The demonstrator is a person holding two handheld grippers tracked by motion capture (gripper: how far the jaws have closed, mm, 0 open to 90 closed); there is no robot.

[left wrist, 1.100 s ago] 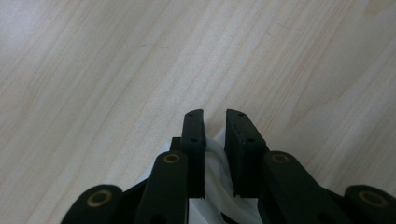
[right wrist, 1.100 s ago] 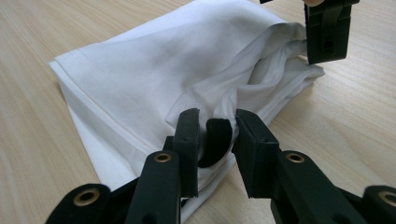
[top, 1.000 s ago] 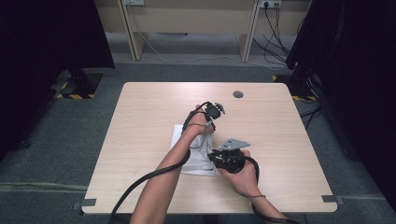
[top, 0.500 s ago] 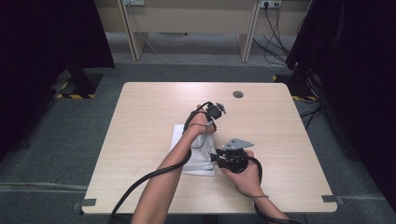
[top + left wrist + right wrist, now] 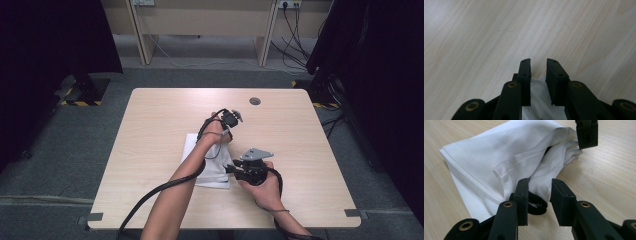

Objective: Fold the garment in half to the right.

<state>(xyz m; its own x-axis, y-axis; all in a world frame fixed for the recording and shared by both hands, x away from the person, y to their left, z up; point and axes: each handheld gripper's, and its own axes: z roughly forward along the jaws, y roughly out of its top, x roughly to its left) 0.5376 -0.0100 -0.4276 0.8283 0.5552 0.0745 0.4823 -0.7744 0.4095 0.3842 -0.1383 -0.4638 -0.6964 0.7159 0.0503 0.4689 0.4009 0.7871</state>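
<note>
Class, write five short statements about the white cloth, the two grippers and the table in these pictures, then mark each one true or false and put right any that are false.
1. The white cloth lies on a wooden table. True.
2. The cloth is red. False: it is white.
3. In the right gripper view, the right gripper has a gap between its jaws, with cloth and a black band in that gap. True.
4. The left gripper is lifted high off the table, far from the cloth. False: it sits low over the tabletop, with white cloth between its jaws.
5. A stack of plates stands on the table beside the cloth. False: apart from the cloth, the tabletop carries a small round dark grommet near its far edge.
</note>
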